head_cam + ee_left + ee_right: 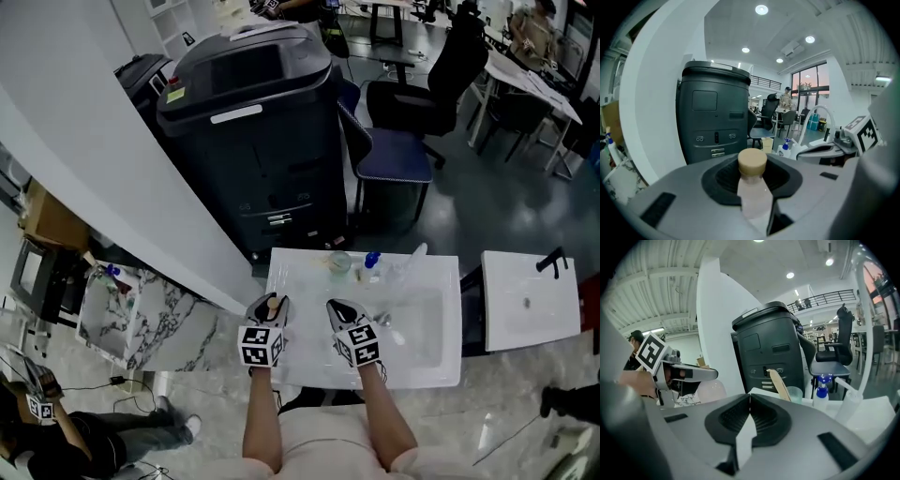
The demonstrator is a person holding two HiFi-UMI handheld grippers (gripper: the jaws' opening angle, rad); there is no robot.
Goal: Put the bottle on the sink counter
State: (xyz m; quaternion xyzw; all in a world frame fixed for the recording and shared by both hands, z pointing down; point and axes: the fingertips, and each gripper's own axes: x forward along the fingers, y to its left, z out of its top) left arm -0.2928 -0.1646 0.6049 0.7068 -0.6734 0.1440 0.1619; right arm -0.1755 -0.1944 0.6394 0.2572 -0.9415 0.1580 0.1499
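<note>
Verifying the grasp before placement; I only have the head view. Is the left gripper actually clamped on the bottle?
Observer: Yes. In the left gripper view the left gripper has its jaws closed on the bottle, which is upright, with its tan cap above the pads.
Operator: Right gripper carrying anything?
Observer: No. The right gripper has its jaws together with nothing between them.
Operator: What's ahead of it?
Observer: A pale cup with a flat wooden stick leaning in it, and a blue-capped pump bottle beside it.
</note>
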